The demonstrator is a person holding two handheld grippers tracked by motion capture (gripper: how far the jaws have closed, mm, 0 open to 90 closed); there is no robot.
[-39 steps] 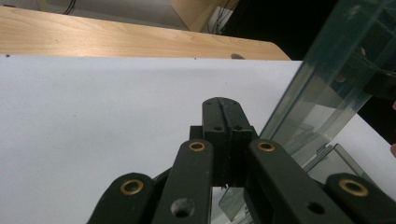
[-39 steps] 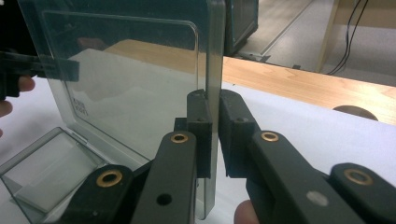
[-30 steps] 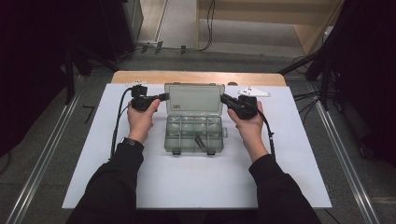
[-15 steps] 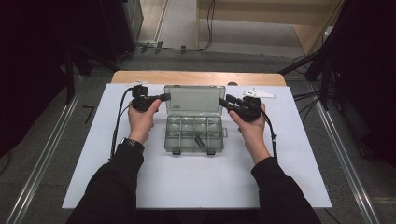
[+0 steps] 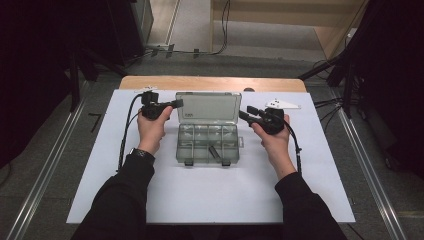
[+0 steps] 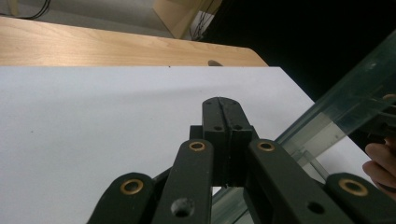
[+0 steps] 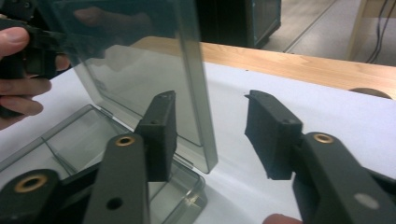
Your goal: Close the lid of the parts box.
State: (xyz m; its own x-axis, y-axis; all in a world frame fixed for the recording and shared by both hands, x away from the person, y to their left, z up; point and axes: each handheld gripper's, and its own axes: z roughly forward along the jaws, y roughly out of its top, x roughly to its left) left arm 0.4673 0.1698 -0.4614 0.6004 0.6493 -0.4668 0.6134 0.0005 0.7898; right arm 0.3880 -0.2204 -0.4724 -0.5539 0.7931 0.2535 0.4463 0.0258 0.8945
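A clear plastic compartment box (image 5: 207, 142) lies on the white mat with its lid (image 5: 208, 107) raised at the back. A small dark part (image 5: 214, 151) lies in one front compartment. My left gripper (image 5: 177, 103) is shut on nothing, its tip at the lid's left edge; in the left gripper view the closed jaws (image 6: 223, 105) sit just left of the lid (image 6: 345, 116). My right gripper (image 5: 245, 112) is open at the lid's right edge. Its jaws have just been opening, then closing a little; the lid's edge (image 7: 198, 93) stands between them (image 7: 212, 112), not pressed.
The white mat (image 5: 210, 200) covers most of a wooden table, whose bare strip (image 5: 210, 82) shows at the back. Cables trail from both grippers along the forearms. Metal rails run on the floor at both sides of the table.
The right gripper's jaws have parted and its hand has drawn slightly right, away from the lid. The left hand and the box have not moved.
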